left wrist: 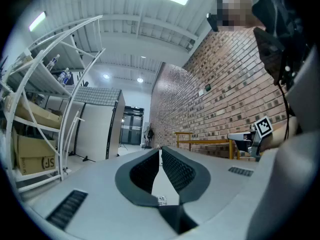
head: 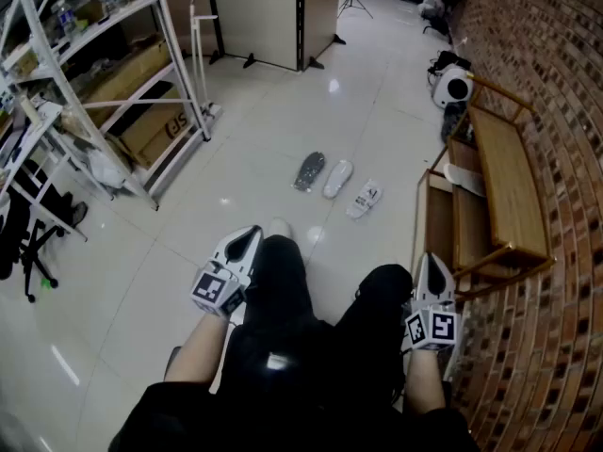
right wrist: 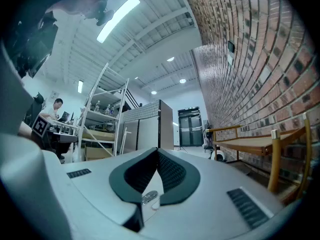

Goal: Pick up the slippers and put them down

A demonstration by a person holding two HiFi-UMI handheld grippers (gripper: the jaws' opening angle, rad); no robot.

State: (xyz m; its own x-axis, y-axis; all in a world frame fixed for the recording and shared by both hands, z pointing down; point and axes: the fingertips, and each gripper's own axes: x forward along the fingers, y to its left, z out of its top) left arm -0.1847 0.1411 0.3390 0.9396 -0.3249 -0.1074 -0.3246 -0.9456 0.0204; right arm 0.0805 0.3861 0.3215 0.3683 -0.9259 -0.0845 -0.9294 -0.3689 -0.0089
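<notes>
Three slippers lie side by side on the pale tiled floor well ahead of me in the head view: a dark grey one (head: pixel 310 170), a white one (head: pixel 337 178), and a white one with dark print (head: pixel 365 199). My left gripper (head: pixel 251 234) is held by my left knee and my right gripper (head: pixel 432 261) by my right knee, both far short of the slippers. In the left gripper view the left gripper (left wrist: pixel 160 149) has its tips together with nothing between them. The right gripper (right wrist: pixel 157 151) looks the same in its own view. Neither gripper view shows the slippers.
A wooden bench (head: pixel 510 183) stands along the brick wall on the right, with a white round device (head: pixel 454 87) beyond it. A white shelf rack (head: pixel 141 83) with cardboard boxes fills the left. A chair base (head: pixel 33 248) sits at far left. My black-trousered legs (head: pixel 283 281) lie between the grippers.
</notes>
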